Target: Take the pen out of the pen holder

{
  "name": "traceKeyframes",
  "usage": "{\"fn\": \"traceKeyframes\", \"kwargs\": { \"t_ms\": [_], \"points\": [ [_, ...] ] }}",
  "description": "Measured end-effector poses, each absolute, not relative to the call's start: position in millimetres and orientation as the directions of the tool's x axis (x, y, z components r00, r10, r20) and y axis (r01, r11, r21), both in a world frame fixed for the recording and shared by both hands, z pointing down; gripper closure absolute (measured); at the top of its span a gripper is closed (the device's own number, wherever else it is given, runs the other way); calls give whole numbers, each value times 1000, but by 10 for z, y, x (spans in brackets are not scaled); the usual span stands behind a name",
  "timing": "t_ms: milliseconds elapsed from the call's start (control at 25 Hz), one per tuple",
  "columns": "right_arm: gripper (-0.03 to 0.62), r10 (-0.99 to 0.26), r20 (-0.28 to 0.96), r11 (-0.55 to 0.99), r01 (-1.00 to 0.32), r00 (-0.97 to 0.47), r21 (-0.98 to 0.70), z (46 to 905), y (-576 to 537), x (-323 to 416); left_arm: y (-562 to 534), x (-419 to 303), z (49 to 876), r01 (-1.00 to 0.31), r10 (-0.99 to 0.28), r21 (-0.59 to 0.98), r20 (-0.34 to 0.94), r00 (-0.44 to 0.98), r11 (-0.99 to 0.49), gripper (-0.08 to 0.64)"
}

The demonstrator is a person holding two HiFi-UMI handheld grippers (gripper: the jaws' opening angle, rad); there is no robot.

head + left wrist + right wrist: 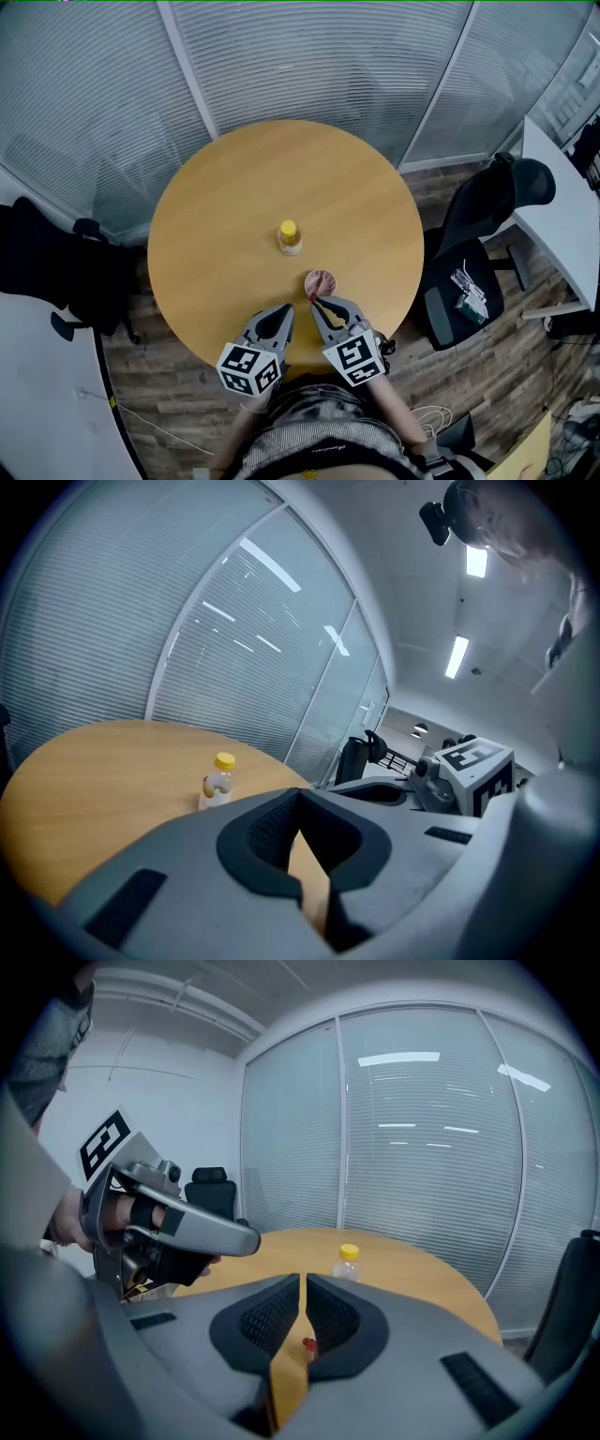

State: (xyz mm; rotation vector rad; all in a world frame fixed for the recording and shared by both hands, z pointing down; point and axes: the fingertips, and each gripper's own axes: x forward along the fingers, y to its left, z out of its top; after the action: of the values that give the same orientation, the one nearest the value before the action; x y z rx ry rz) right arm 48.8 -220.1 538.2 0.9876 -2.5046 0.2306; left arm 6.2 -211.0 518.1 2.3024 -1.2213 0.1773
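Note:
A small pink pen holder [320,280] stands near the front edge of the round wooden table [234,206]. A red bit at its near rim may be the pen; I cannot tell more. My right gripper [318,305] is shut and empty, its tips just short of the holder. Through the slit under its jaws a red piece [307,1342] shows in the right gripper view. My left gripper [283,311] is shut and empty beside it, to the holder's left. Its own view shows only table between the jaws, with the right gripper [412,794] alongside.
A clear bottle with a yellow cap [290,236] stands mid-table, beyond the holder, also seen as the bottle [219,781] and the bottle [347,1263]. Glass walls with blinds [309,66] ring the far side. A black office chair [478,253] is at right, another [56,262] at left.

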Motion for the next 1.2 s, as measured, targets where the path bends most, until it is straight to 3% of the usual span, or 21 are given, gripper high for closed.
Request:
{"fn": "traceKeyframes", "kwargs": {
  "t_ms": [1200],
  "points": [
    [555,-547,668,731,-676,-505,88,6398,-2271,442,-2205,-186,5413,-780,-681,416,394,618,-468,555]
  ]
}}
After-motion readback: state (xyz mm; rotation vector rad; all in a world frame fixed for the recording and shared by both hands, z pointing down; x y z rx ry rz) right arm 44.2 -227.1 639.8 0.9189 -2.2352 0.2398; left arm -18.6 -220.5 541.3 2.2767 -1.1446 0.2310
